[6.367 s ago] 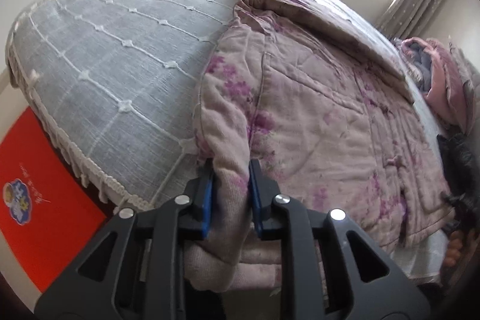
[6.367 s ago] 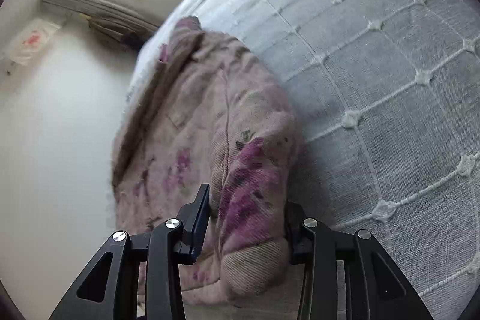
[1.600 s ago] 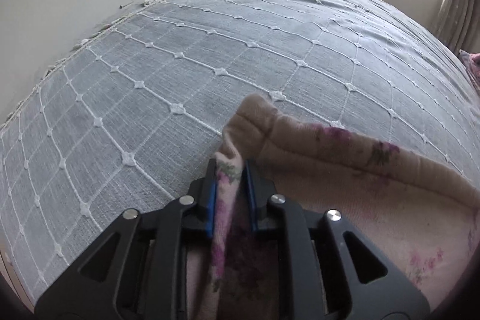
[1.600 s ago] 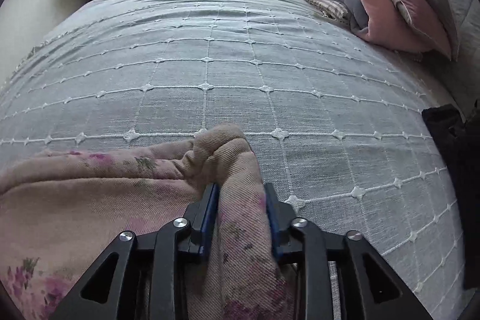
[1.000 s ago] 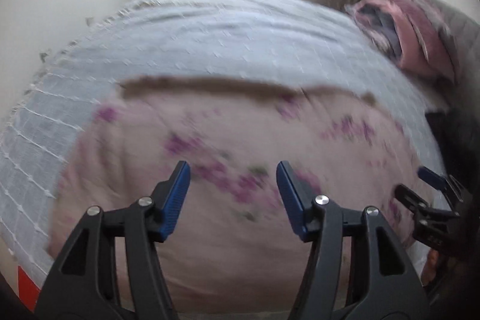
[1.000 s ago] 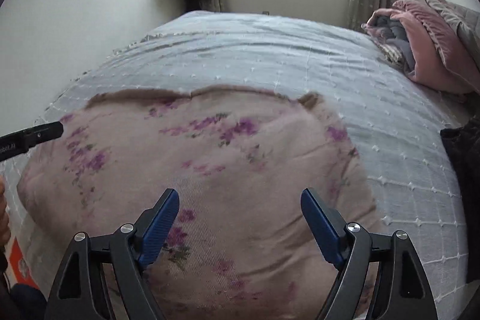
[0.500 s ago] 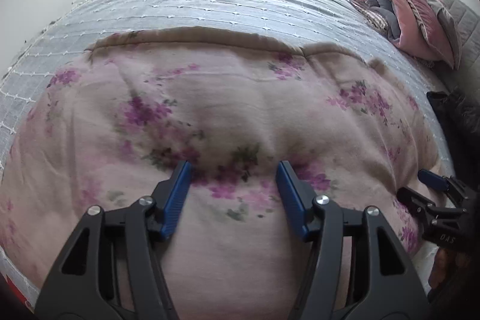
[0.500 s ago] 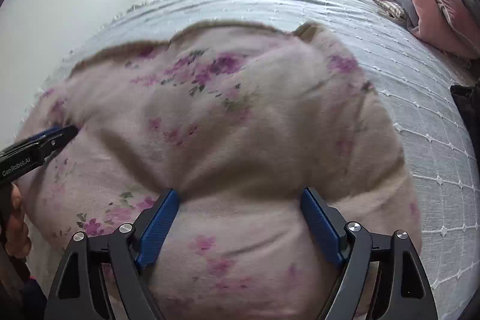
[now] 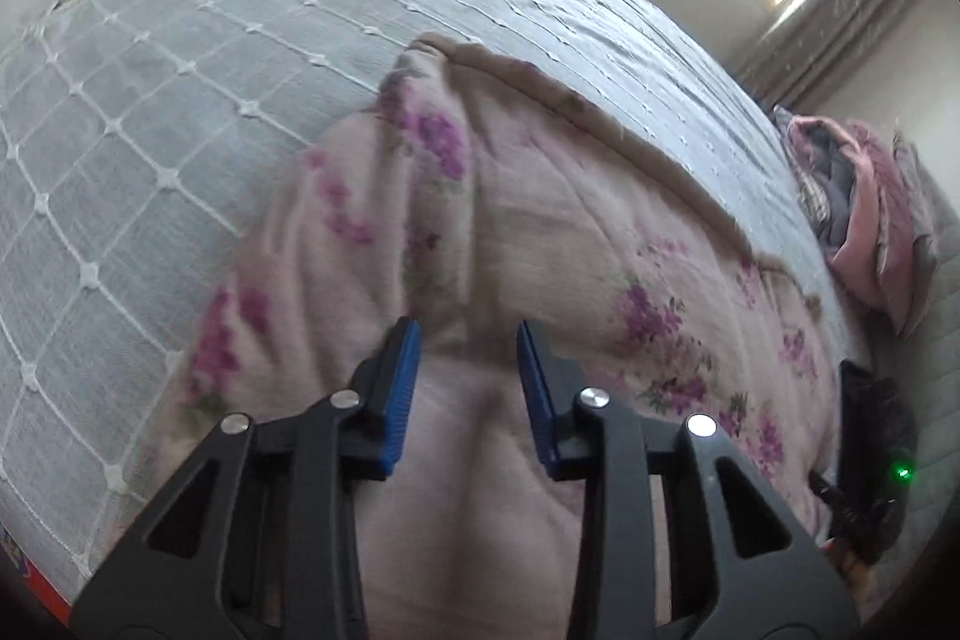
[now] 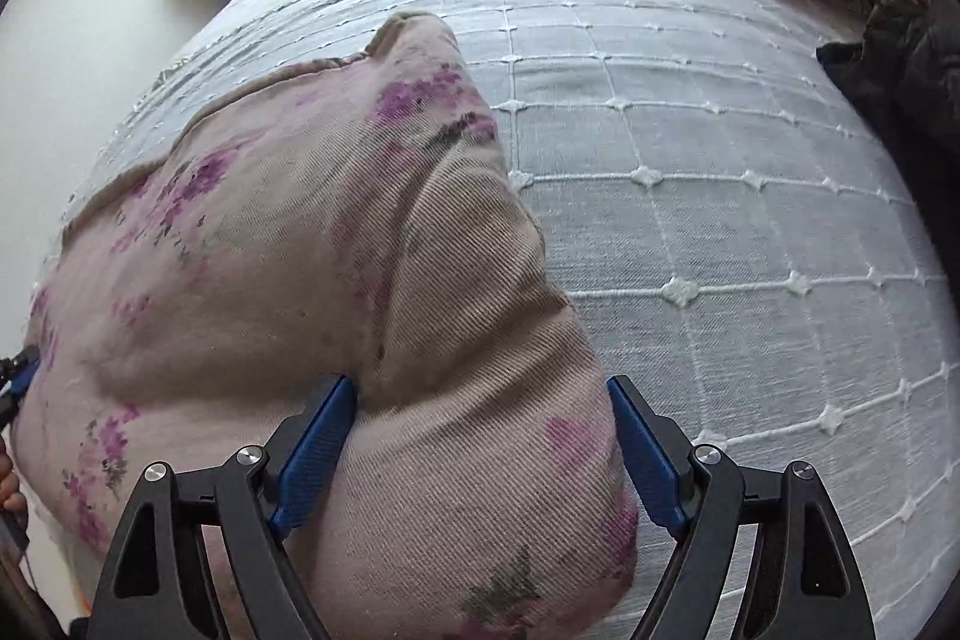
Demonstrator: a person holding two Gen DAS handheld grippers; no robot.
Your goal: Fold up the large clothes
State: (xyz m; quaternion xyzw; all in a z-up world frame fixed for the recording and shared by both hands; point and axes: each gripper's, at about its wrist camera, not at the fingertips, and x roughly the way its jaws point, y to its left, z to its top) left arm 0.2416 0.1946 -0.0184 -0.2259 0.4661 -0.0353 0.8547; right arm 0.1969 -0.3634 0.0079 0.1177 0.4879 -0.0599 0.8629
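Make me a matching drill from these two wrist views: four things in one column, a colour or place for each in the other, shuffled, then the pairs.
1. jacket
2. bedspread
3. gripper pads
4. pile of bedding

A. blue
B. grey with a white grid
C. pale pink with purple flowers
D. at the far end of the bed

Pairs: 1-C, 2-B, 3-A, 4-D

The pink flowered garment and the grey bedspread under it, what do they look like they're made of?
The flowered garment looks like padded woven cloth, perhaps brushed cotton: matte, fine diagonal ribbing, puffy folds. The grey bedspread looks like a thin matte woven cover, crossed by raised white stitched lines with small tufts where they meet. The fibre of either cannot be told.
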